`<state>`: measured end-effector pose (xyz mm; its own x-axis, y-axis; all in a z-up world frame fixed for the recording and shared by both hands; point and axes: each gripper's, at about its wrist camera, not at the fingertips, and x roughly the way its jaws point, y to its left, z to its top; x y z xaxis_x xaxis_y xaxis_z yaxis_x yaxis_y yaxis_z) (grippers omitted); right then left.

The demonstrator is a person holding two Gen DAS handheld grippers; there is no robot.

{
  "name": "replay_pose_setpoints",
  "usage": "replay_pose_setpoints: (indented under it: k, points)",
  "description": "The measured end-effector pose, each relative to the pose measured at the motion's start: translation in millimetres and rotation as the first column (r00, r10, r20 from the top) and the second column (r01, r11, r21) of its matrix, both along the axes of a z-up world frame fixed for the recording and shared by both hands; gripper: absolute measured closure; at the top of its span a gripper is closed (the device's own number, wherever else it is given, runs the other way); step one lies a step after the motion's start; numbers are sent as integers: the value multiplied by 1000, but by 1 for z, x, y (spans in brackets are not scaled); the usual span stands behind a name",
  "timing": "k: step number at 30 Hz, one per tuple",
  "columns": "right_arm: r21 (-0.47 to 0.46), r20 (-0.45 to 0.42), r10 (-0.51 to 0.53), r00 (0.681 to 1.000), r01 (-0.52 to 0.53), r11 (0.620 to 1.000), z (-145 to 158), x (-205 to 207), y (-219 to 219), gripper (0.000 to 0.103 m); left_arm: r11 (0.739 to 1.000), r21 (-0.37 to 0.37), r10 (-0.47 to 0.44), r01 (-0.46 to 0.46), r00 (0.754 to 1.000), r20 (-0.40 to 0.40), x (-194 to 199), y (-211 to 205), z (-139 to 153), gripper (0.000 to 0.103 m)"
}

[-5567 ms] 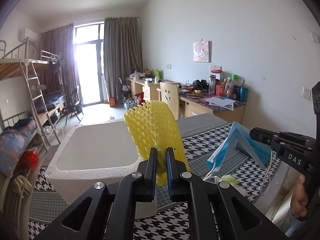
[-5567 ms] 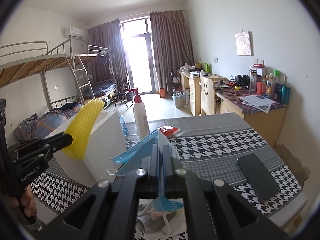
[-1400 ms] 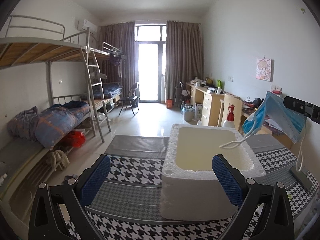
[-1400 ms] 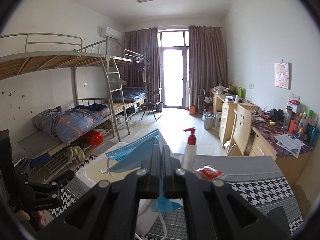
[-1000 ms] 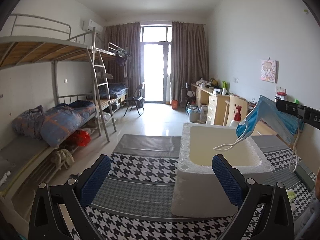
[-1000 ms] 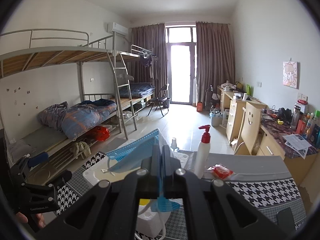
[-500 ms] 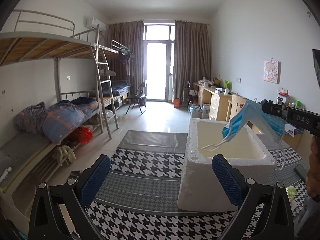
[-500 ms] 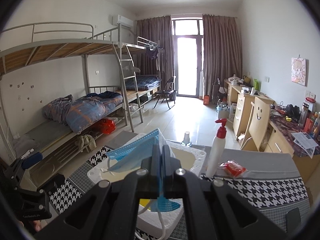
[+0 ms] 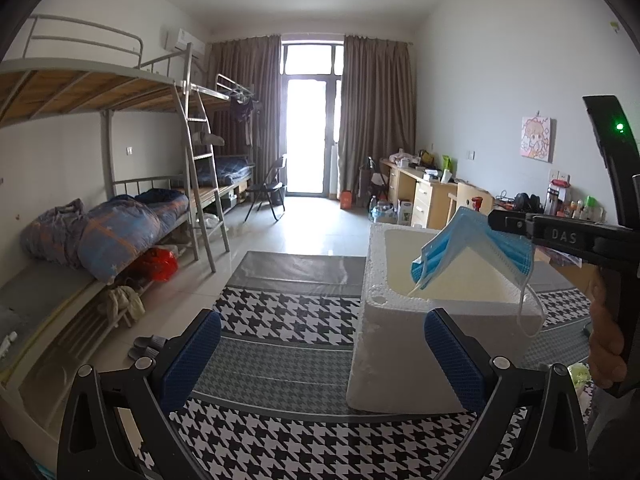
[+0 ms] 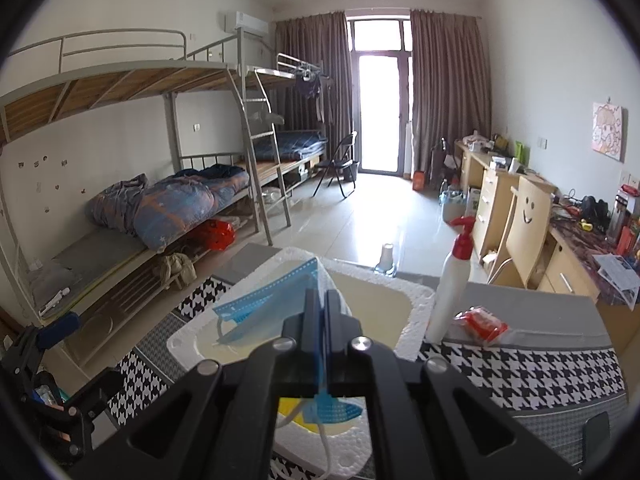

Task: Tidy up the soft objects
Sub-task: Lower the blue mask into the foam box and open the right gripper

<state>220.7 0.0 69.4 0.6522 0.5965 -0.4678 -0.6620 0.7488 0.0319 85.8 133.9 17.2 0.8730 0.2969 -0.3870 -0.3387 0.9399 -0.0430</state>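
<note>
R gripper (image 10: 321, 300): fingers pressed together on blue face mask (image 10: 268, 300), pinched at its fold. Mask hangs over open top of white foam box (image 10: 416, 312); ear loop dangles down past box wall in L wrist view (image 9: 528, 312). L gripper (image 9: 320, 344): blue pads wide apart, nothing between them, hovering off box's near-left corner. Box sits on houndstooth table cover (image 9: 288, 308). Yellow item (image 10: 292, 410) inside box, mostly hidden under R gripper body; can't ID from this view. Box floor otherwise blocked by mask + gripper. Pump bottle w/ red top (image 10: 450, 284) just beside box far-right side; red packet (image 10: 480, 322) near it. Dark flat object (image 10: 598, 426) at table's R edge, cut off.
</note>
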Motion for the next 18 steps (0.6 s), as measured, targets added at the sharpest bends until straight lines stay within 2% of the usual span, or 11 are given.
replay_pose_setpoints:
  k: [13, 15, 16, 17, 18]
  points:
    - [-23, -102, 14, 995, -16, 1000, -15, 19, 9, 99, 1000, -13, 5, -5, 1000, -3, -1, 3, -1, 1]
    - [-31, -121, 12, 993, -15, 999, -17, 22, 11, 96, 1000, -12, 6, -6, 1000, -2, -2, 4, 0, 1]
    - [-41, -134, 15, 991, -21, 999, -19, 23, 13, 83, 1000, -12, 6, -6, 1000, -1, -2, 4, -1, 1]
    - [-50, -144, 22, 989, -29, 998, -20, 23, 14, 62, 1000, -14, 4, -4, 1000, 0, -2, 4, -1, 1]
    - [-50, -145, 24, 989, -31, 998, -21, 23, 14, 50, 1000, -15, 4, -4, 1000, 0, -2, 4, -1, 1]
